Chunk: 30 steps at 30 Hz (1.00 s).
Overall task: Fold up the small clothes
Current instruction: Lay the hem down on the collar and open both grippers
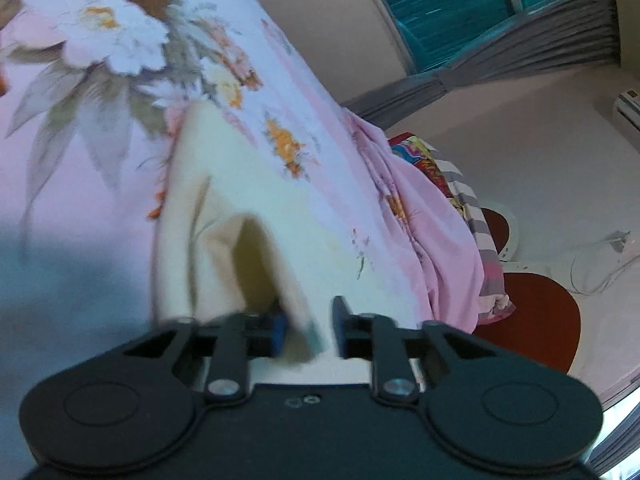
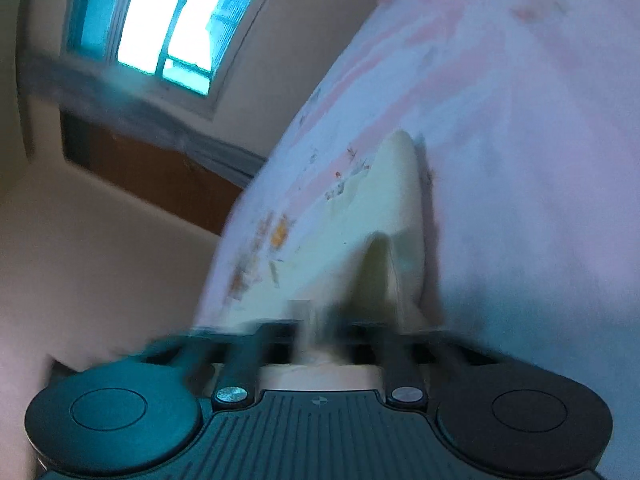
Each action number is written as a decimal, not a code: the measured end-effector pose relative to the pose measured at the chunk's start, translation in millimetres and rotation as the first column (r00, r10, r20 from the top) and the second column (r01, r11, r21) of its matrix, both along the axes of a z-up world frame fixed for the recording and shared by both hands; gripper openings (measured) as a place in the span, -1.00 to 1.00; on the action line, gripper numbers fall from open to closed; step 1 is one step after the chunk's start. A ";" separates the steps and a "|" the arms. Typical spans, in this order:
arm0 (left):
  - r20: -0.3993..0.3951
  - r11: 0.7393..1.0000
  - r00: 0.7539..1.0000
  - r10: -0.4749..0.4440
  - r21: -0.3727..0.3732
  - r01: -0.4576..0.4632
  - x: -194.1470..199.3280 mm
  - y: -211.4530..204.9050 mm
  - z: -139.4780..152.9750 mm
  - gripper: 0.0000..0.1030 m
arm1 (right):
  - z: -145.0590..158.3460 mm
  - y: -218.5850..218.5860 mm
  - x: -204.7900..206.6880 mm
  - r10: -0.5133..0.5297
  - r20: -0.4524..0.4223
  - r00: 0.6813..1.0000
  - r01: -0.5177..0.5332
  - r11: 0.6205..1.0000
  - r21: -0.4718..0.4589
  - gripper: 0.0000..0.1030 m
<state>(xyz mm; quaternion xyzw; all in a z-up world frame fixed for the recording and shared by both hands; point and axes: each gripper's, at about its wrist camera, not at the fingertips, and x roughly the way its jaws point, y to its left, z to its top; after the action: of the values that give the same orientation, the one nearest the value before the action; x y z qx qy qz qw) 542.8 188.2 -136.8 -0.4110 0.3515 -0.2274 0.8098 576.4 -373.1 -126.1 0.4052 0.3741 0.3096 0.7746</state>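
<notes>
Draping limply over the floral bedsheet (image 1: 100,184), the cream garment (image 1: 224,208) is handling soft and light; best taken at its near edge, where the left gripper (image 1: 310,330) is spread around a fold and the right gripper (image 2: 320,336) is too blurred to tell.

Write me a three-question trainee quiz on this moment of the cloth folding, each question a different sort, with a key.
1. True or false: the cream cloth lies on a floral pink bedsheet.
2. Multiple choice: in the left wrist view, the left gripper has its jaws
A. apart, with cloth between them
B. pressed together with nothing in them
C. out of view
3. Fill in: in the right wrist view, the right gripper is too ____ to read its jaws.

Key: 1 true; 2 A; 3 blurred
</notes>
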 end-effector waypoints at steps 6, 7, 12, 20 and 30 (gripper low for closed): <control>0.004 0.989 0.992 0.124 -0.079 -0.123 34.8 12.0 2.4 -0.94 | 3.5 -5.1 23.2 -0.085 0.002 0.996 0.084 0.989 0.120 -0.89; 0.009 0.980 0.986 0.166 -0.114 -0.164 39.3 17.7 1.9 -0.77 | -1.2 -9.9 30.5 -0.120 -0.019 0.993 0.122 0.981 0.149 -0.87; 0.010 0.972 0.972 0.236 -0.024 -0.236 47.5 31.4 9.8 -0.22 | -9.7 -22.3 29.9 -0.186 -0.009 0.982 0.186 0.980 0.072 -0.50; 0.150 0.917 0.988 0.037 0.388 -0.093 44.9 -1.7 30.1 -0.22 | 4.1 0.4 11.5 -0.135 0.170 0.976 0.162 0.974 -0.158 -0.26; 0.197 0.677 0.963 -0.186 0.735 -0.020 52.7 -51.7 26.6 -0.25 | 7.9 64.0 29.8 0.045 0.297 0.954 0.100 0.884 -0.457 -0.27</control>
<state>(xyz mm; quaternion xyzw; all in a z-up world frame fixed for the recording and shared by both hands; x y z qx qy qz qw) 595.5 136.5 -110.2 -0.0042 0.3241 -0.1558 0.9331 606.2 -309.0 -118.2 0.1608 0.3102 0.2571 0.9010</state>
